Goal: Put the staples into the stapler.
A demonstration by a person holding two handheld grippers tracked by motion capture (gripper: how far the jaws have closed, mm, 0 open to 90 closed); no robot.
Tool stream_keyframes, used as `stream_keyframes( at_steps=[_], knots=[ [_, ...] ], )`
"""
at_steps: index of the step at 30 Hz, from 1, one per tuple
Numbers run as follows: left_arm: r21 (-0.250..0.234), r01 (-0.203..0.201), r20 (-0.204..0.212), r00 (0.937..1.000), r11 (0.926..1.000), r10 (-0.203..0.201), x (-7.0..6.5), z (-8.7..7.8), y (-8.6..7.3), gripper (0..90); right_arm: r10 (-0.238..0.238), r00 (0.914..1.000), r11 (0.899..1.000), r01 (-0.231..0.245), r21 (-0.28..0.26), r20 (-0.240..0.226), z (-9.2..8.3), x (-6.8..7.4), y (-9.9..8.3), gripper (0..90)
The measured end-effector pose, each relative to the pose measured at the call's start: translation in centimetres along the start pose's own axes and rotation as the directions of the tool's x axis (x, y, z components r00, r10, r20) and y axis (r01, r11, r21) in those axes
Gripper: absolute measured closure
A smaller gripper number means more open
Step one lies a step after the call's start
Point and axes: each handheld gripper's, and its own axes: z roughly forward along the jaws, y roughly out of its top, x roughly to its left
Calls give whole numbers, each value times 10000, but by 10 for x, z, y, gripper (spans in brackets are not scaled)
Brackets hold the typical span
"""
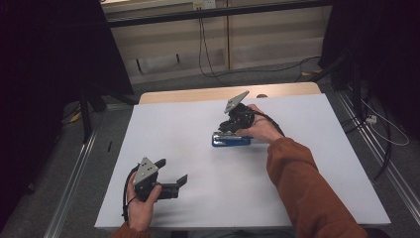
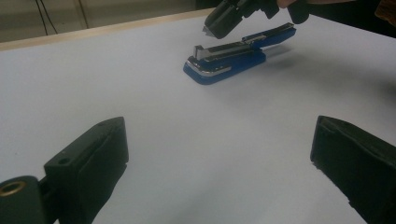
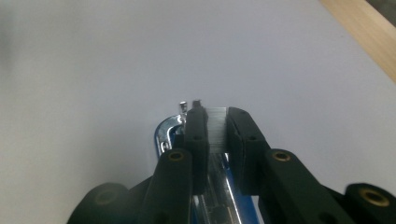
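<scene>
A blue stapler (image 1: 231,140) with a chrome nose lies flat on the white table (image 1: 317,148), right of centre. My right gripper (image 1: 226,127) hangs just above it, pointing down at its left end. In the right gripper view the jaws are nearly together, shut (image 3: 215,116) on a silvery strip of staples (image 3: 217,130), with the stapler's chrome nose (image 3: 164,135) directly below. The left gripper (image 1: 173,171) rests low near the front left, open and holding nothing. Its view looks across the table between wide-spread jaws (image 2: 219,140) at the stapler (image 2: 229,58) and the right gripper (image 2: 214,29).
A wooden strip (image 1: 198,94) edges the table's far side. Beyond it, cables (image 1: 208,54) run over a grey floor before pale panels. Metal rails (image 1: 74,168) flank the table. An orange sleeve (image 1: 302,183) crosses the front right.
</scene>
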Motion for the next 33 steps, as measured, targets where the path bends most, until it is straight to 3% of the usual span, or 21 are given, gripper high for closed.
stream_keyframes(
  at_steps=[12, 33],
  knots=[
    [-12, 27, 38, 10000, 10000, -27, 0, 0, 0, 44, -571, 9970, 9978, 588, 318, -528, 5, 1, 5, 795],
    [40, 76, 57, 10000, 10000, -76, 1, 0, 0, 44, -811, 9939, 9947, 855, 574, -741, 10, -1, 1, 795]
  ],
)
